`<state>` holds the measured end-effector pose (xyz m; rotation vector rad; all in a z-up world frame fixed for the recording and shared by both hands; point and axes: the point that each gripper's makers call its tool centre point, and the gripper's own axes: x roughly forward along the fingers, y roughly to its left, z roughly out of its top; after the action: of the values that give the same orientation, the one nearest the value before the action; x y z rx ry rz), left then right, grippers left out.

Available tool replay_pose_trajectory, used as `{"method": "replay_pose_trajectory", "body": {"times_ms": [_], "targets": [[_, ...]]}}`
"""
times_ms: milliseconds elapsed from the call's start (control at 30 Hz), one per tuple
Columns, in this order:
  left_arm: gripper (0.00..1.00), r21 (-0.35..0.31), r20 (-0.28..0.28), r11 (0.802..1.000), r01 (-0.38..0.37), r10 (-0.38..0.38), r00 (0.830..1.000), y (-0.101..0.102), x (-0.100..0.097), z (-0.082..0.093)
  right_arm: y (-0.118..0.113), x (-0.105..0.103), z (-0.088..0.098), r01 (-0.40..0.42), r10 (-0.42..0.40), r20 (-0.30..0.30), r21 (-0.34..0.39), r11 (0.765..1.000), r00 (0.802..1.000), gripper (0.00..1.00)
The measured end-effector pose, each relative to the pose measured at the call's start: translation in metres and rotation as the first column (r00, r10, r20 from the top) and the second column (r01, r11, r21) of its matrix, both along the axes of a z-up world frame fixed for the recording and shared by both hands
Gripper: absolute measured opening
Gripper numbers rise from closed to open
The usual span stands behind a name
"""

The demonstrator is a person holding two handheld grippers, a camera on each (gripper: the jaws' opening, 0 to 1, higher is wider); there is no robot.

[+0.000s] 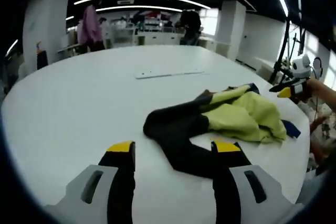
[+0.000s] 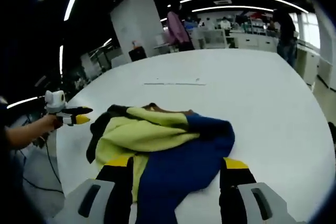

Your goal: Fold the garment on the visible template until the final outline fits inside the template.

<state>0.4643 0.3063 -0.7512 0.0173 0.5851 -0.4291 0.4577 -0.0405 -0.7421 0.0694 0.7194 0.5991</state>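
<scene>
Crumpled garment (image 1: 220, 121) on table (image 1: 79, 103), between released left tool (image 1: 173, 153) and released right tool (image 2: 176, 167).

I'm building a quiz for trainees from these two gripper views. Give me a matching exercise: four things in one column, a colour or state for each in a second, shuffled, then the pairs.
Things:
1. garment
2. table
3. left gripper
4. person by the far counter

Colour or state:
A. white and bare
B. open, fingers apart
C. crumpled heap of yellow, blue and black
D. pink top

Pairs: 1-C, 2-A, 3-B, 4-D
</scene>
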Motion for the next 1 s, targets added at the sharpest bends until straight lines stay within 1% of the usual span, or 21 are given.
{"method": "replay_pose_trajectory", "body": {"times_ms": [167,300,467,667,833,1000], "targets": [[0.58,-0.016,0.008,1.0,0.009,-0.009,1.0,-0.009,-0.016,0.0,0.004,-0.027,-0.004,-0.023,0.022,-0.013,-0.005,1.0,1.0,0.65],[0.59,-0.049,0.001,0.999,0.006,-0.006,1.0,-0.02,-0.03,-0.001,0.003,-0.044,-0.01,-0.044,0.044,-0.02,-0.027,0.999,0.999,0.64],[0.59,-0.066,0.0,0.998,0.001,-0.001,1.0,-0.035,-0.049,-0.003,0.004,-0.068,-0.017,-0.065,0.064,-0.027,-0.042,0.997,0.998,0.62],[0.57,-0.048,-0.004,0.999,0.008,-0.008,1.0,-0.048,-0.064,-0.008,0.011,-0.095,-0.025,-0.104,0.103,-0.028,-0.068,0.992,0.994,0.58],[0.56,-0.017,-0.005,1.0,0.011,-0.011,1.0,-0.057,-0.075,-0.014,0.013,-0.106,-0.028,-0.117,0.116,-0.017,-0.082,0.99,0.993,0.58],[0.54,-0.009,-0.019,1.0,0.01,-0.01,1.0,-0.065,-0.082,-0.021,0.014,-0.117,-0.031,-0.141,0.142,-0.001,-0.137,0.981,0.99,0.56]]}}
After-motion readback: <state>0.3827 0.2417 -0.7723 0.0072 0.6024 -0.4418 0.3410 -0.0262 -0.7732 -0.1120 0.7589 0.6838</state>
